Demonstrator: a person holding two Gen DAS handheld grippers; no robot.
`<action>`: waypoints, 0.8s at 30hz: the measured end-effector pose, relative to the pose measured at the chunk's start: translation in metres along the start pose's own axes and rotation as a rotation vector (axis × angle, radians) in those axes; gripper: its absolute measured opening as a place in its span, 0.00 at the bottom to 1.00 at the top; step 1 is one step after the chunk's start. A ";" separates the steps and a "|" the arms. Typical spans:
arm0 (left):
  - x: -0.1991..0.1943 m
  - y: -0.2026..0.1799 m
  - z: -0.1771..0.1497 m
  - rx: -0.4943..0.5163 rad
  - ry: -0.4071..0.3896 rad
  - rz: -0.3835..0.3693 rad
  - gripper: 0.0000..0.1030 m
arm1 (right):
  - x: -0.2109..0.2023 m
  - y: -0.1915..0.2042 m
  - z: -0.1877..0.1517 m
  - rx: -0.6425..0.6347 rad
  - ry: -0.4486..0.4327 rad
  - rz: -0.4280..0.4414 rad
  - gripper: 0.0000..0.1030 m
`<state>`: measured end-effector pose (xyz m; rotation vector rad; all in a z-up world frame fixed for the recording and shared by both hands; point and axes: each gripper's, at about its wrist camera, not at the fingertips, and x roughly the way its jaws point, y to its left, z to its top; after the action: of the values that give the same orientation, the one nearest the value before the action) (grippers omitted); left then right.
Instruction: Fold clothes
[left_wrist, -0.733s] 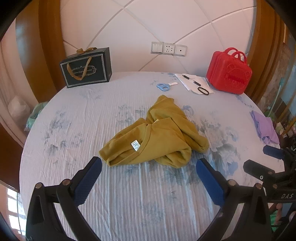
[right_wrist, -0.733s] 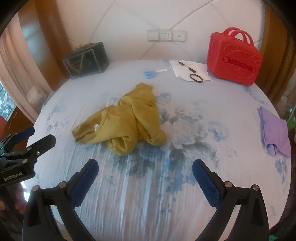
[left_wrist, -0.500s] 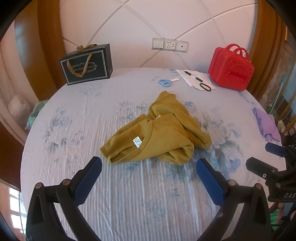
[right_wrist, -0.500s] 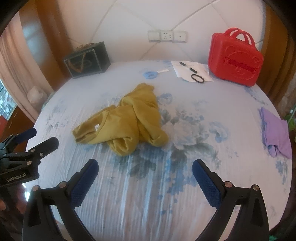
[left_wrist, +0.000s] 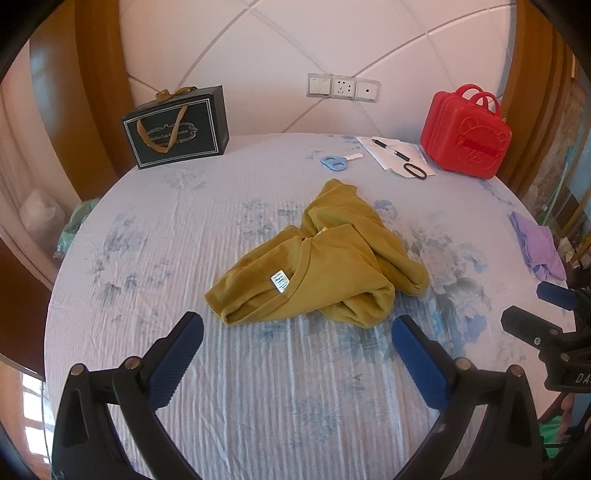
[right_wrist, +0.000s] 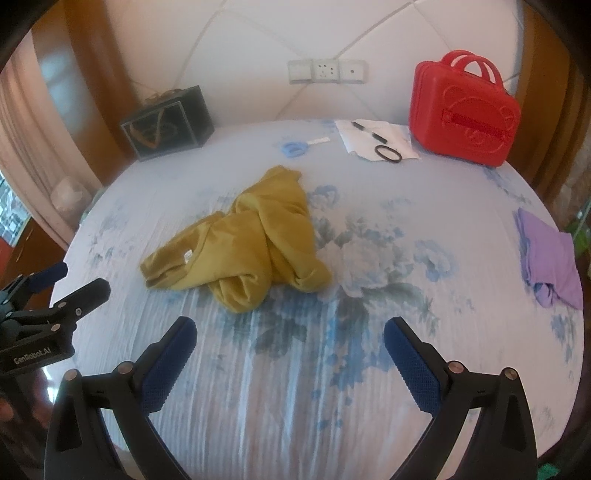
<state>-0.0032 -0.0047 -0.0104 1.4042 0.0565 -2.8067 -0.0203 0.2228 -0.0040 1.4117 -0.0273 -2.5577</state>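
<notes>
Left gripper (left_wrist: 297, 330) jaws wide apart, right gripper (right_wrist: 290, 336) likewise, both empty

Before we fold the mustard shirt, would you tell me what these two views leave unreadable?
- Shirt label: print too small, left view; blurred, right view.
- Mustard shirt: sleeves and hem buried in its own crumples, both views.
- Purple cloth: cut off by the bed's edge, both views.
- Black gift bag lettering: blurred, right view.

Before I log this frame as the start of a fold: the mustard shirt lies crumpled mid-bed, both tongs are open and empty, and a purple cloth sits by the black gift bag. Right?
One detail is wrong. The purple cloth lies at the bed's right edge, far from the black gift bag, as the right wrist view shows. The mustard shirt is crumpled mid-bed, and the left tongs and right tongs are open and empty.
</notes>
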 end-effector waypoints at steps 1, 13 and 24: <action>0.001 0.000 0.001 -0.003 0.003 -0.001 1.00 | 0.000 0.000 0.000 0.001 0.001 0.001 1.00; 0.007 0.005 0.002 -0.021 0.027 -0.005 1.00 | 0.002 0.001 0.000 0.008 0.004 -0.004 1.00; 0.014 0.007 0.002 -0.019 0.039 -0.004 1.00 | 0.008 0.001 0.002 0.010 0.018 -0.010 1.00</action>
<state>-0.0131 -0.0114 -0.0207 1.4564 0.0851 -2.7745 -0.0258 0.2199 -0.0092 1.4417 -0.0300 -2.5566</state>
